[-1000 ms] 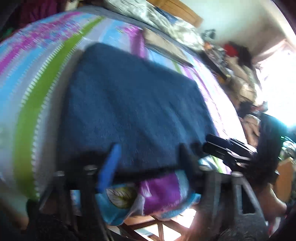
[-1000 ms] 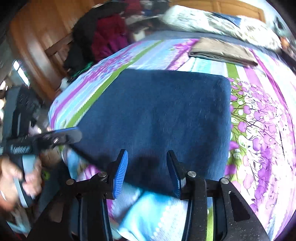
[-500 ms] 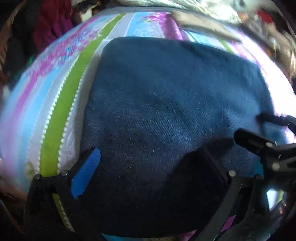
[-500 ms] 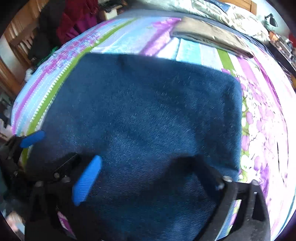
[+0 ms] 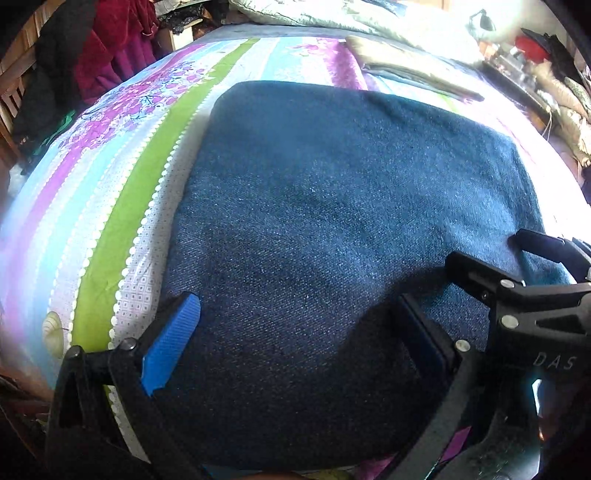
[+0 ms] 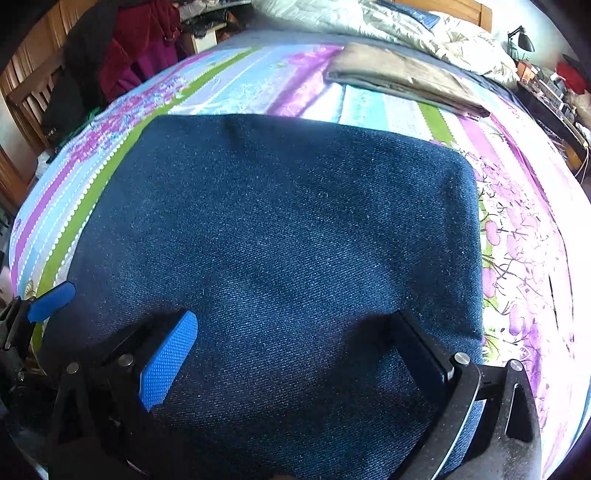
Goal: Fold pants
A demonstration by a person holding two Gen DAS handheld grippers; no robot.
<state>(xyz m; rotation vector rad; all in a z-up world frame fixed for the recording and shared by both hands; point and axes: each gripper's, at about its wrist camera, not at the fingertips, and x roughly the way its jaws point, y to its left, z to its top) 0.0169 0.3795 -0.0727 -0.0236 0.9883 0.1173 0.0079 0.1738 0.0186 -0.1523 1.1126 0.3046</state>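
Note:
Dark blue denim pants point(image 5: 332, 229) point(image 6: 280, 236) lie folded into a broad flat rectangle on the striped floral bedspread point(image 5: 122, 206) point(image 6: 524, 236). My left gripper point(image 5: 295, 332) hovers open just over the near left part of the pants, jaws spread wide with nothing between them. Over the near right part, my right gripper point(image 6: 295, 343) is open as well and holds nothing. The right gripper point(image 5: 517, 273) also shows at the right edge of the left wrist view. A blue pad of the left gripper point(image 6: 51, 301) peeks in at the left of the right wrist view.
A folded tan garment point(image 6: 402, 77) point(image 5: 406, 70) lies further up the bed. Pale bedding point(image 6: 388, 26) is piled at the head. Dark and red clothes point(image 6: 122, 62) hang over a wooden chair on the left. A cluttered shelf point(image 6: 550, 92) runs along the right.
Both grippers have moved forward from the bed's near edge to over the folded pants, and their jaws have spread wider.

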